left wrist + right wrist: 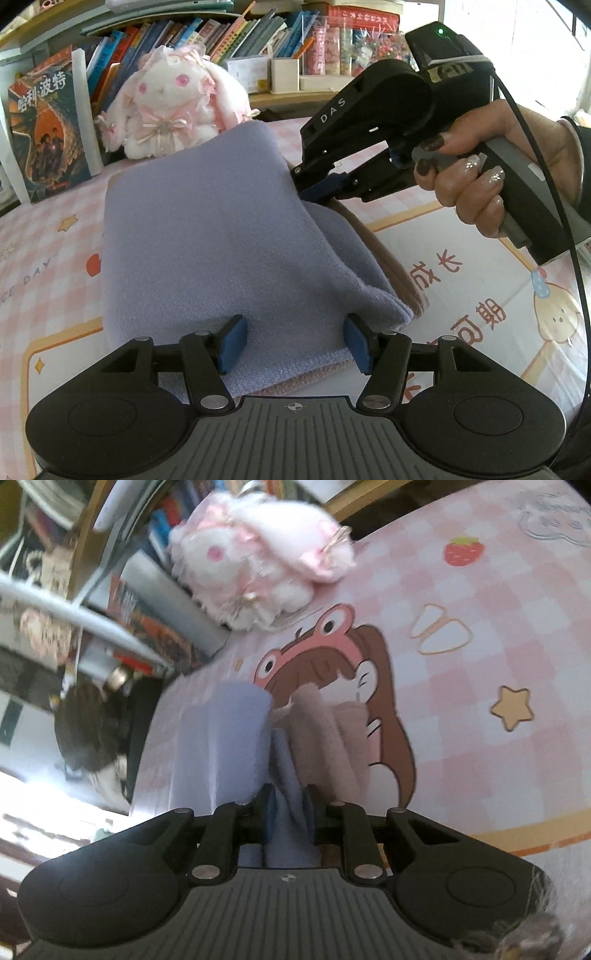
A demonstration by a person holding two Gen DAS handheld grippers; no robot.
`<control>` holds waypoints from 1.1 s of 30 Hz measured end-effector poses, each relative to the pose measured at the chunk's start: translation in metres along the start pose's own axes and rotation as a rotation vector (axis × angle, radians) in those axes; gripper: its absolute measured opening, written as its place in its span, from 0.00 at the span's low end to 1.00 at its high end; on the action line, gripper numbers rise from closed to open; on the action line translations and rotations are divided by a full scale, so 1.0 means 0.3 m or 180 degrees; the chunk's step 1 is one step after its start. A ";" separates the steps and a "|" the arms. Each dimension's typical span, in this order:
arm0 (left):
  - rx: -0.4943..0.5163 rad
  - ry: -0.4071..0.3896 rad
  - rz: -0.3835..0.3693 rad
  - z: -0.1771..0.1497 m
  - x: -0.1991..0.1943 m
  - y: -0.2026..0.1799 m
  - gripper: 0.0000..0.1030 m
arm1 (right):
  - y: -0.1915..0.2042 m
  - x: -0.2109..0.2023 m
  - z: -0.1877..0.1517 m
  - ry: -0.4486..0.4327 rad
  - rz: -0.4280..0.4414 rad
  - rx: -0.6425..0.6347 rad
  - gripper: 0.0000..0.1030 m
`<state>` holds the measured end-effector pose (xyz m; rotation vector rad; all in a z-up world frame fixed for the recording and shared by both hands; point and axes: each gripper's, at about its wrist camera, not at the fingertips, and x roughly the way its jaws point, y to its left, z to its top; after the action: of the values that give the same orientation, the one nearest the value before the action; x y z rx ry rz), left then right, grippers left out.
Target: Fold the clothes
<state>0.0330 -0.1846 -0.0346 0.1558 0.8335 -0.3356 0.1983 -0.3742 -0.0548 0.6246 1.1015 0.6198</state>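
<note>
Pink checked sheet [55, 258] spreads beneath both grippers. Lavender cloth [207, 236], folded, lies on it ahead of the left gripper [291, 345], whose fingers stand half open astride the cloth's near edge, pads not pressing. Right gripper [290, 808]: fingers nearly closed, pinching a lavender fold. Plush rabbit [170, 103] beyond the cloth.
</note>
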 end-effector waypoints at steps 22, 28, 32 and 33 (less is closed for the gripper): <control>0.0037 -0.0039 -0.0008 -0.006 -0.004 0.006 0.58 | 0.018 -0.114 -0.017 -0.0531 -0.0190 -0.0426 0.04; 0.0035 -0.0050 0.0008 -0.005 -0.002 0.000 0.58 | 0.023 -0.054 -0.006 -0.0381 -0.0310 -0.0555 0.04; 0.0036 -0.0051 0.0016 -0.005 -0.003 -0.002 0.58 | 0.035 -0.022 0.001 -0.0321 -0.0347 -0.0673 0.14; 0.0035 -0.0053 0.0016 -0.006 -0.004 -0.001 0.58 | 0.038 -0.017 0.001 -0.0309 -0.0334 -0.0689 0.17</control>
<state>0.0309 -0.1842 -0.0349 0.1650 0.8149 -0.3362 0.1953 -0.3702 -0.0434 0.4031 0.9550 0.6023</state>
